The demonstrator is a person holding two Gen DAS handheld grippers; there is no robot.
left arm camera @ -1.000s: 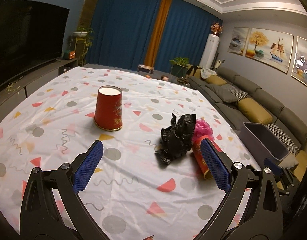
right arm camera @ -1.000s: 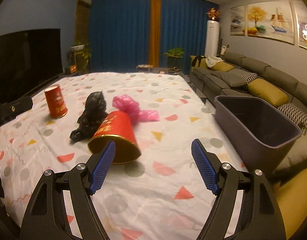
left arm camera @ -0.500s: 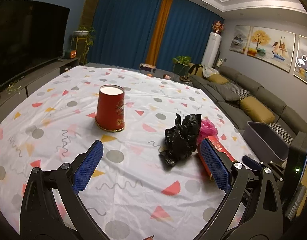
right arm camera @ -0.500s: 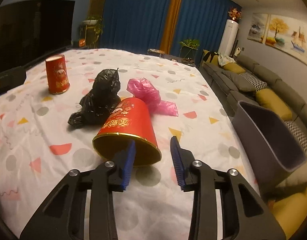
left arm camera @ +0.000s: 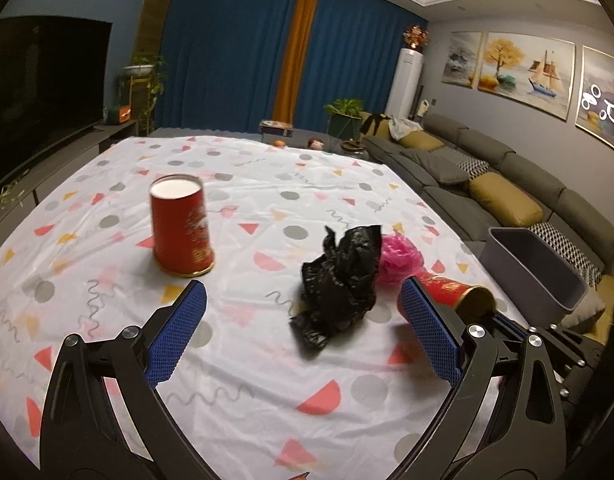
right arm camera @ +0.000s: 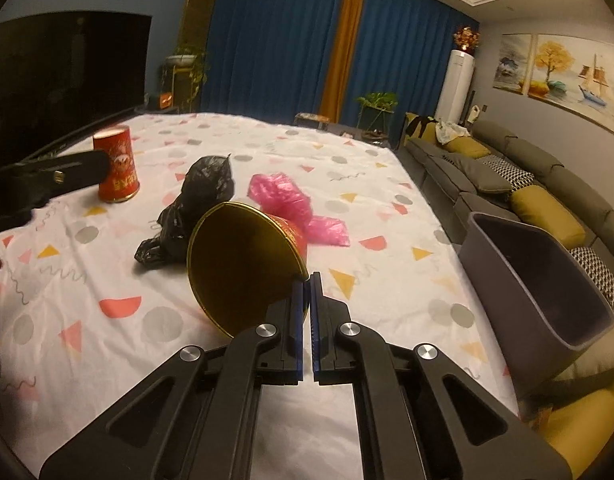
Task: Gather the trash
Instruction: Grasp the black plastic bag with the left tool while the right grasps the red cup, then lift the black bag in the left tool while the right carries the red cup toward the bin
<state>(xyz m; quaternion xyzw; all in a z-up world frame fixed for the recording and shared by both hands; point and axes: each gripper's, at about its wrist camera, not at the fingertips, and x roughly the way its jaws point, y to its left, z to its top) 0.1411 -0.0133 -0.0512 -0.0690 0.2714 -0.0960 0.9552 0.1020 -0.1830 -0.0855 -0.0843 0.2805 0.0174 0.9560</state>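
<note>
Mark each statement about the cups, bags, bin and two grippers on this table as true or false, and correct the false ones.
1. The right gripper is shut on the rim of the tipped red cup. True.
2. The left gripper holds the black bag. False: it is open and holds nothing.
3. The other red cup stands upside down on the tablecloth. True.
4. The pink bag lies inside the grey bin. False: it lies on the tablecloth, beside the black bag.
5. The grey bin sits past the table's right edge. True.
</note>
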